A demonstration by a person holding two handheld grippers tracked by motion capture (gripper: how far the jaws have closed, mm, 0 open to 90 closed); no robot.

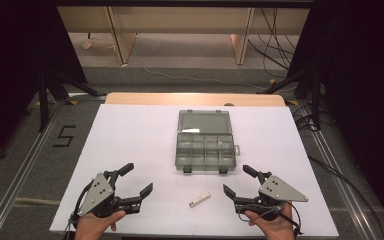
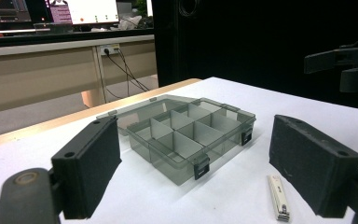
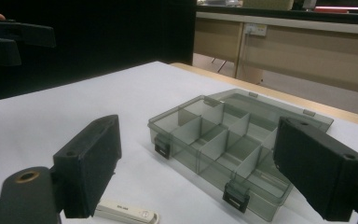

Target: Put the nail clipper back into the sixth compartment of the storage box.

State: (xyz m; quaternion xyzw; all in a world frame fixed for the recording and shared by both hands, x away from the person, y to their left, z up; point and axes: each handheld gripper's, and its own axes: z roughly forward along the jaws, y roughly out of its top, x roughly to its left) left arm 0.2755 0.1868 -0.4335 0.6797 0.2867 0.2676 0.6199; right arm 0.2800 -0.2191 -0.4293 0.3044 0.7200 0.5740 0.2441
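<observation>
A grey see-through compartment box (image 1: 204, 147) lies open in the middle of the white sheet, its lid folded flat behind it and its cells empty. Between the two hands, near the front edge, rests a small white nail clipper (image 1: 200, 199). My left gripper (image 1: 139, 178) is at the front left, jaws wide apart with nothing in them. At the front right my right gripper (image 1: 238, 180) stands equally wide and empty. The box (image 2: 186, 135) and clipper (image 2: 278, 196) lie ahead of the left jaws. The box (image 3: 235, 147) and clipper (image 3: 126, 212) lie ahead of the right jaws.
The white sheet (image 1: 130, 140) covers a wooden table whose far edge (image 1: 195, 98) shows behind the box. Black stands and cables flank the table on both sides. A long bench (image 1: 180, 20) stands beyond it.
</observation>
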